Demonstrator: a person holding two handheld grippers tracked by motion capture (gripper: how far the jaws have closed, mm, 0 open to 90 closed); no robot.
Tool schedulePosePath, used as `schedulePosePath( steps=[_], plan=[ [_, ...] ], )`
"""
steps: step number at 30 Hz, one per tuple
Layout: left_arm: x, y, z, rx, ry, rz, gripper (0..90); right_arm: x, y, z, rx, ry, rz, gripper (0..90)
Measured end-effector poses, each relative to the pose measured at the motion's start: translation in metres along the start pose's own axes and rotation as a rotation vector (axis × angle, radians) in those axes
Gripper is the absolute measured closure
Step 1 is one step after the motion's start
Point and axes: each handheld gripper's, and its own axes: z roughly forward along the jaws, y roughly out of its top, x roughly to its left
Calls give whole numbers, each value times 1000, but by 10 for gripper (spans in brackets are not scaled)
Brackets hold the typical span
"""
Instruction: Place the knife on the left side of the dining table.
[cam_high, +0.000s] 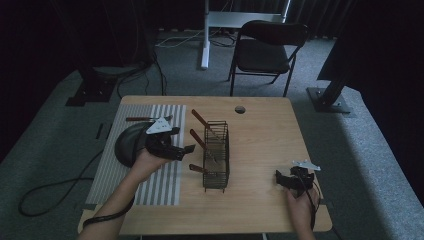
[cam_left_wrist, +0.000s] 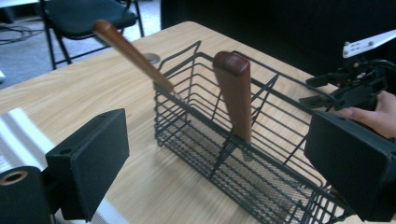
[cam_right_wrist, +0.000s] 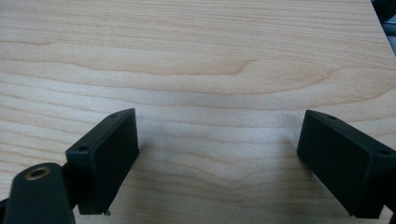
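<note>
The wire basket stands mid-table holding three wooden-handled utensils — light, stiff, probably best gripped by a handle. The left gripper hovers just beside it, jaws apart; the right gripper rests near the front right corner — also apart. Striped mat at the left edge; chair beyond.

left tool: jaws wide apart, empty, pointing to the right | left hand: grips the tool from behind, forearm enters from bottom left | right tool: jaws wide apart, empty, pointing left, low | right hand: at the near right edge
</note>
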Motion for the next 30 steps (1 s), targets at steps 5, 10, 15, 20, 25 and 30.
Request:
schedulePosePath(
  steps=[5,10,15,20,25,30],
  plan=[
    [2,2,5,-12,-37,15,165,0,0,0,0,0,1,116],
    [6,1,8,-48,-82,-9,295,0,0,0,1,0,1,116],
    [6,1,11,-60,-113,-6,408,0,0,0,1,1,1,116],
    [11,1,14,-76,-162,-55,537,0,0,0,0,1,1,116],
    [11,1,17,-80,-182,-61,607,0,0,0,1,0,0,116],
    [7,2,19,-74,-179,-62,747,0,0,0,1,1,0,116]
  ],
)
